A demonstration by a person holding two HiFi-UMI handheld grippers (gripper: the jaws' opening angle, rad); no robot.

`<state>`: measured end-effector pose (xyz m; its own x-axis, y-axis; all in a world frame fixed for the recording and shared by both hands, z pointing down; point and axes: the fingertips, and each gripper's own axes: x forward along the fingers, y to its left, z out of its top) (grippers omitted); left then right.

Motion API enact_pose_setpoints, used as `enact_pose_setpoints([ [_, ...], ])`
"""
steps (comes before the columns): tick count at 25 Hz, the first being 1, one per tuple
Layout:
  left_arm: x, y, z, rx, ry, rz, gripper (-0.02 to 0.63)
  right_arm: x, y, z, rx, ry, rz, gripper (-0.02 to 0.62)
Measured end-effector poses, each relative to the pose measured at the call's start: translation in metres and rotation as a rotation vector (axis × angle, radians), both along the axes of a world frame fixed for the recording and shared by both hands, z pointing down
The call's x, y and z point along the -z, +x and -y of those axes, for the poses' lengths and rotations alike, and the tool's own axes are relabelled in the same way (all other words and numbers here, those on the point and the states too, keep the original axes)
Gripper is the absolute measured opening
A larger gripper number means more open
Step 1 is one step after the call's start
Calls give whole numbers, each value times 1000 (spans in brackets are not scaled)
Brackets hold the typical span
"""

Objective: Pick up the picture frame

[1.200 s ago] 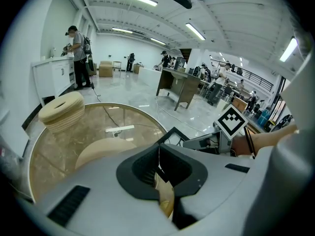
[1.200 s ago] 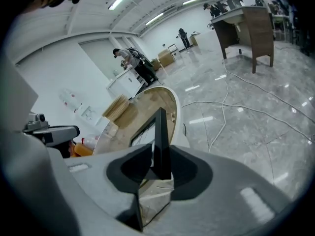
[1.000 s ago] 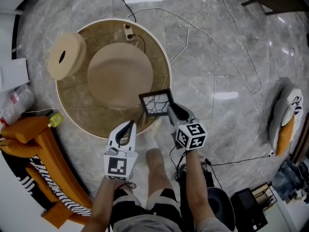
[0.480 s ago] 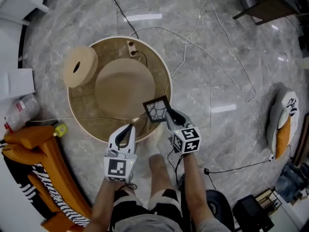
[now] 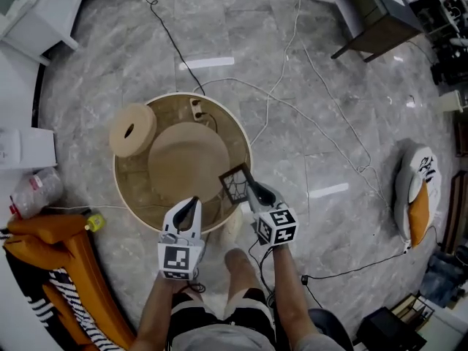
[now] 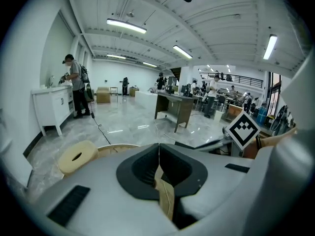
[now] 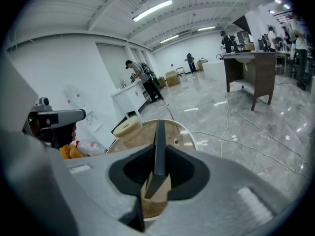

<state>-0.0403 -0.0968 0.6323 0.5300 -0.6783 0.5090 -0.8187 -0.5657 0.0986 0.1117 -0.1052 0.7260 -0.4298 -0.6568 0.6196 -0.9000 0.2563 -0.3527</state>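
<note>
The picture frame (image 5: 235,183) is small and dark, with a cracked-line picture, and hangs over the near right rim of the round wooden table (image 5: 117,185). My right gripper (image 5: 247,189) is shut on the frame's near edge. In the right gripper view the frame (image 7: 160,136) stands edge-on, pinched between the jaws of the right gripper (image 7: 159,156). My left gripper (image 5: 191,204) hovers over the table's near rim, apart from the frame. In the left gripper view the left gripper (image 6: 158,147) has its jaws meeting with nothing between them.
A tan disc (image 5: 186,159) lies in the table's middle and a round foam pad with a hole (image 5: 133,129) sits on its far left rim. Cables (image 5: 322,115) run over the marble floor. An orange striped bag (image 5: 44,236) and a bottle (image 5: 33,192) lie at left.
Both grippers have risen, and the frame has gone up from the table with the right one. The table looks smaller and lower in the head view.
</note>
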Motion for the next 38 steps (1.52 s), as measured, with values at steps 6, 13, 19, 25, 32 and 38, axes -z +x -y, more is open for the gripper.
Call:
enact_pose_setpoints([
  [6,57,-16,2,17,60,-20,20,75,-8,2,-13,94,-14,71],
  [13,125,-25,1,29,127,-41,20,168,-15,8,-26,226,-22,69],
  [19,191,-29,-3,22,198,-57,20,243,-19,3,-51,313,-16,69],
  [25,250,-42,-18,41,255,-72,20,318,-20,-17,-87,403,-9,67],
  [32,309,-71,-53,51,328,-81,20,393,-38,-60,-107,518,-32,67],
  [38,336,-106,-84,43,367,-72,20,434,-56,-103,-150,598,-69,67],
])
